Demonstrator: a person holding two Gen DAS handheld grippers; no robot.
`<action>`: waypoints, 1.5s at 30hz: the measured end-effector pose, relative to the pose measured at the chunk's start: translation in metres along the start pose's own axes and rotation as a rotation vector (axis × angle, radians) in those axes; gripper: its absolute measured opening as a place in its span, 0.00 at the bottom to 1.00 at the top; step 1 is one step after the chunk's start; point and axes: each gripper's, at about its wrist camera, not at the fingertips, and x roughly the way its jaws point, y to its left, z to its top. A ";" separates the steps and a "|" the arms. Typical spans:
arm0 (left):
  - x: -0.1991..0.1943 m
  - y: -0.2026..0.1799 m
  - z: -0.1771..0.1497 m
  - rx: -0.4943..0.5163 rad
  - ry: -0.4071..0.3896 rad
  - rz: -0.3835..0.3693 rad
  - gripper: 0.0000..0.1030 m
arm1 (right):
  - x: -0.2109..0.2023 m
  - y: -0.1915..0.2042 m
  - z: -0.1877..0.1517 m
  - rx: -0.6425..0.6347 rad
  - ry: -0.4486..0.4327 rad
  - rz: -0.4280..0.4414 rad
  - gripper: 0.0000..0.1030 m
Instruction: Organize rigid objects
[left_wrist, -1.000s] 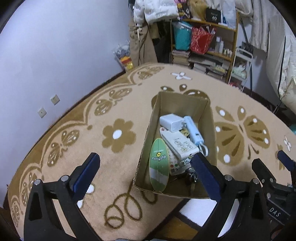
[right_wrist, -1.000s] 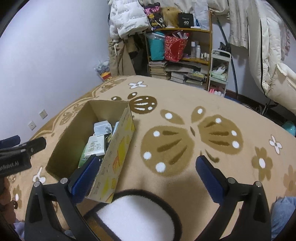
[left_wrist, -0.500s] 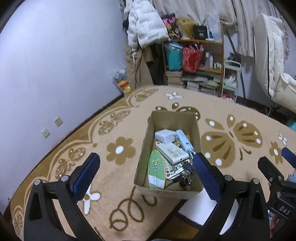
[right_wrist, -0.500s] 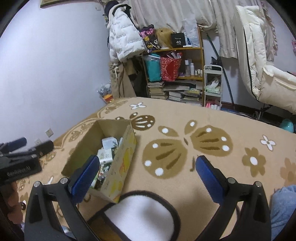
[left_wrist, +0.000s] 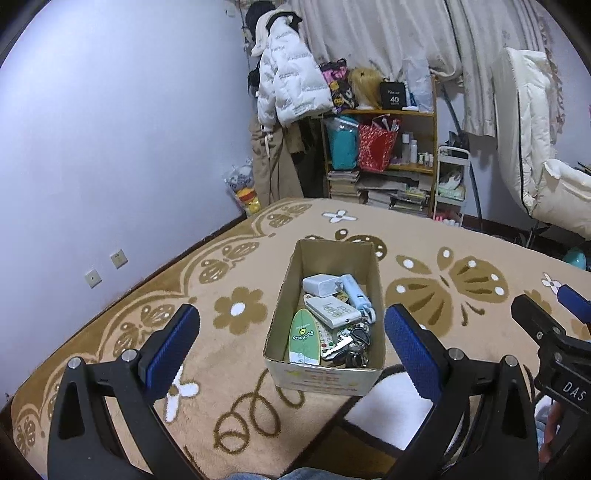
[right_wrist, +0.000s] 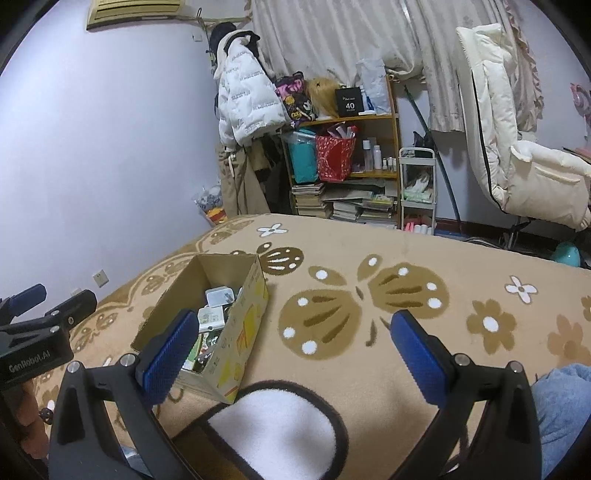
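Landmark: cardboard box (left_wrist: 325, 314), open-topped, sitting on the tan patterned carpet (left_wrist: 229, 369).

Left gripper (left_wrist: 291, 338): jaws wide apart, nothing between them; the blue pads flank the box's near end in the left wrist view. Right gripper (right_wrist: 291, 341): jaws likewise spread and empty, aimed at bare carpet to the right of the box; its left pad overlaps the box's near corner in that view.

Box contents, far end to near end: white charger block (left_wrist: 320, 285), pale blue device (left_wrist: 355, 295) beside it on the right, white remote (left_wrist: 332, 312) lying across the middle, green oval card (left_wrist: 304, 338) standing against the near-left wall, bunch of keys (left_wrist: 351, 343) in the near-right corner. All sit inside the walls; nothing rests on the carpet around the box.

Change versus one second ago: both cameras have risen and pulled back from the box. The box appears smaller and farther from the pads, and more of the room behind it shows, including the shelf (right_wrist: 354, 166), the hanging white jacket (left_wrist: 288, 92) and the curtains (right_wrist: 332, 37). Contents sit in the same arrangement. Jaw spacing unchanged on both sides.

Right gripper body shows right of the box in the left wrist view; left gripper body left of the box in the right wrist view.
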 end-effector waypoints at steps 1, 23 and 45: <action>-0.003 -0.001 -0.001 0.003 -0.007 -0.001 0.97 | -0.003 -0.001 0.000 0.001 -0.003 0.003 1.00; 0.007 0.000 -0.004 -0.001 0.035 0.052 0.97 | 0.002 0.000 -0.005 -0.012 0.039 -0.027 1.00; 0.006 -0.002 -0.004 0.012 0.037 0.052 0.97 | 0.004 -0.001 -0.009 -0.014 0.044 -0.032 1.00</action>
